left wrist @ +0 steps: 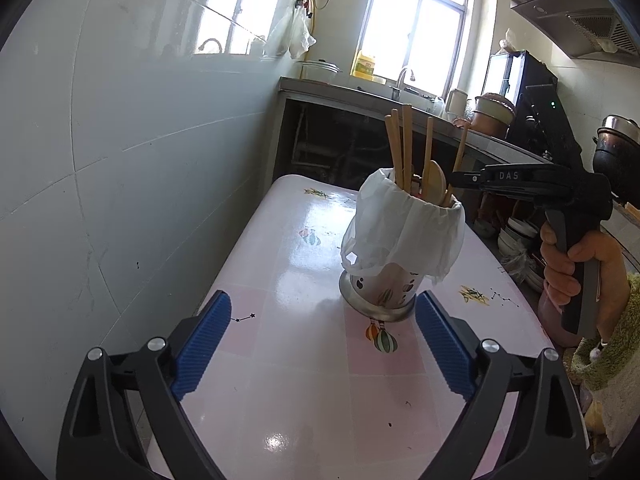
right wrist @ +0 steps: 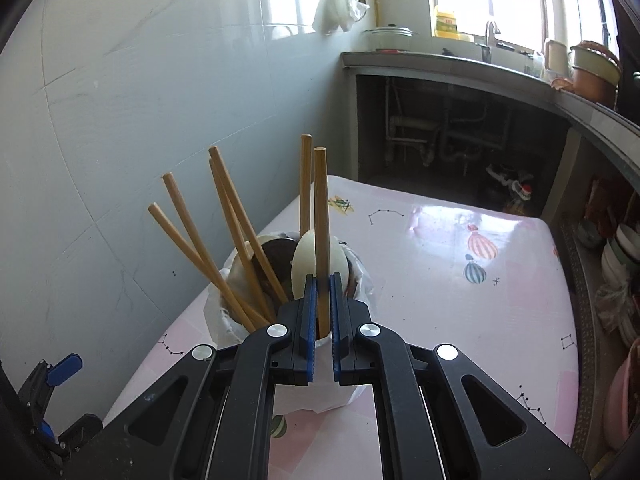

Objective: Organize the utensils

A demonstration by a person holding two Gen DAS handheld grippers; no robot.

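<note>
A metal utensil holder [left wrist: 380, 294] lined with a white plastic bag [left wrist: 404, 232] stands on the pink table [left wrist: 304, 380]. It holds several wooden chopsticks [left wrist: 406, 148] and a pale spoon [left wrist: 434, 182]. My left gripper [left wrist: 322, 344] is open and empty, just in front of the holder. My right gripper [right wrist: 323, 286] is over the holder's rim [right wrist: 224, 316], shut on one upright wooden chopstick [right wrist: 320, 216] whose lower end is in the holder. The right gripper also shows in the left wrist view [left wrist: 454, 178], beside the chopsticks.
A tiled wall [left wrist: 100, 160] runs along the table's left side. A counter with a sink and tap [left wrist: 404, 80] stands behind the table. Pots [left wrist: 492, 116] and stacked dishes [right wrist: 620, 256] are at the right.
</note>
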